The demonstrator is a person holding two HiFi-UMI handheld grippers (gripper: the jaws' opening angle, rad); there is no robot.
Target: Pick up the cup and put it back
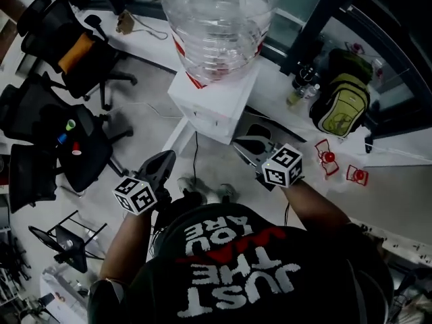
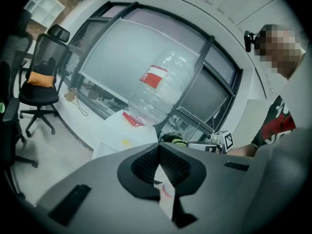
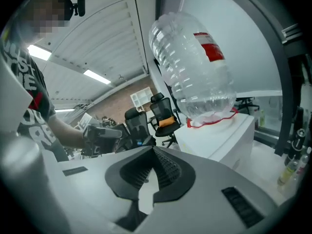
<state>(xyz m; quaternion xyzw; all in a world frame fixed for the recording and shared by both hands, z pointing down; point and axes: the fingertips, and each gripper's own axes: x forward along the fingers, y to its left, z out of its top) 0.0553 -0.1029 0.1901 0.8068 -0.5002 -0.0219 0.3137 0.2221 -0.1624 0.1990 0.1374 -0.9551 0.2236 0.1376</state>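
While left gripper (image 1: pixel 164 160), right gripper (image 1: pixel 247 144) jaws closed, bottle (image 1: pixel 219 25) tops dispenser (image 1: pixel 210 108).

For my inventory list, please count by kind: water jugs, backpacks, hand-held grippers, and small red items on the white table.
Water jug: 1
Backpack: 1
Left gripper, right gripper: 2
Small red items: 2
Total: 6

You are wearing a black shirt (image 1: pixel 236 268) bearing white lettering and a red streak. Your left gripper (image 2: pixel 157 149) and right gripper (image 3: pixel 152 153) are showing grey bodies, black ribbed pads (image 2: pixel 171 165) and black-and-white square-patterned cubes (image 1: pixel 135 196). The bottle (image 1: pixel 219 25) is appearing clear, carrying a red-and-white label (image 3: pixel 208 47), over a white dispenser (image 1: pixel 216 106). The backpack (image 1: pixel 344 103) is showing yellow-green and black. A black chair (image 1: pixel 37 19) is bearing an orange cushion (image 1: pixel 74 51).
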